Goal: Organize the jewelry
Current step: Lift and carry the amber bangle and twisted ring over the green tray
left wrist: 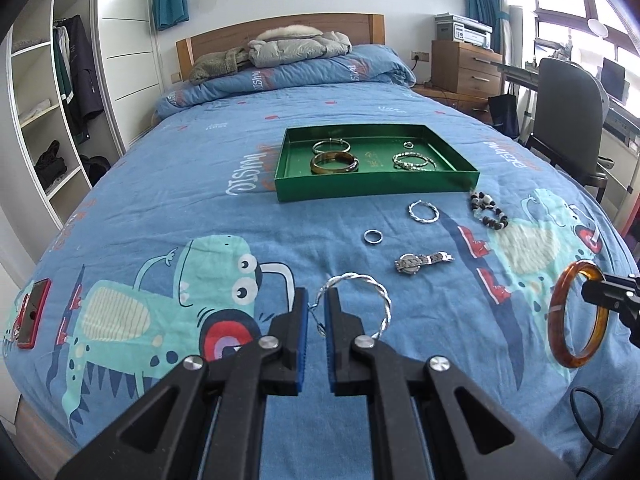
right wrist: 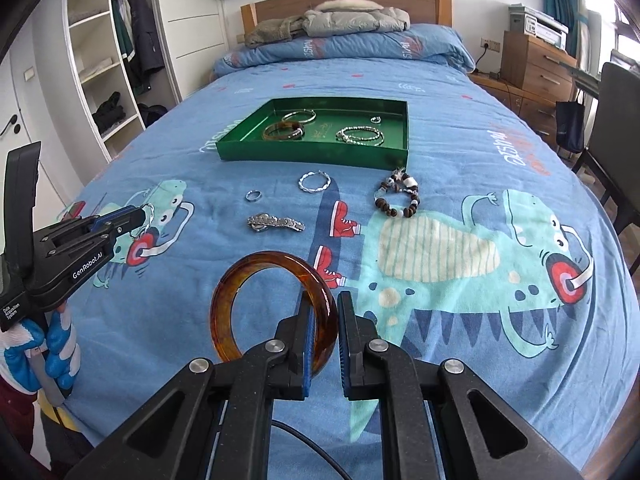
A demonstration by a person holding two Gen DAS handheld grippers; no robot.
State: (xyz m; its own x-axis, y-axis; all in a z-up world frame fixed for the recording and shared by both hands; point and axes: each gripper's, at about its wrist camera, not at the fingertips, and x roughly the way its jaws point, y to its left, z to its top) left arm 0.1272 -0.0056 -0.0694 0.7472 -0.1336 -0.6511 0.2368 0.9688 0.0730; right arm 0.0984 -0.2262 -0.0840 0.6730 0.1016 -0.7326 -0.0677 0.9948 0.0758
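Both wrist cameras look from the foot of the bed (left wrist: 160, 184) toward the headboard (right wrist: 344, 0), low over the quilt. The left view sits left of the right; both share the green tray (left wrist: 376, 184) (right wrist: 312, 152).

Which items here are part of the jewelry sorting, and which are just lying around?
Job:
green tray
twisted silver bangle in left gripper
amber bangle in right gripper
watch
ring
beaded bracelet

Lying about:
red phone
jackets
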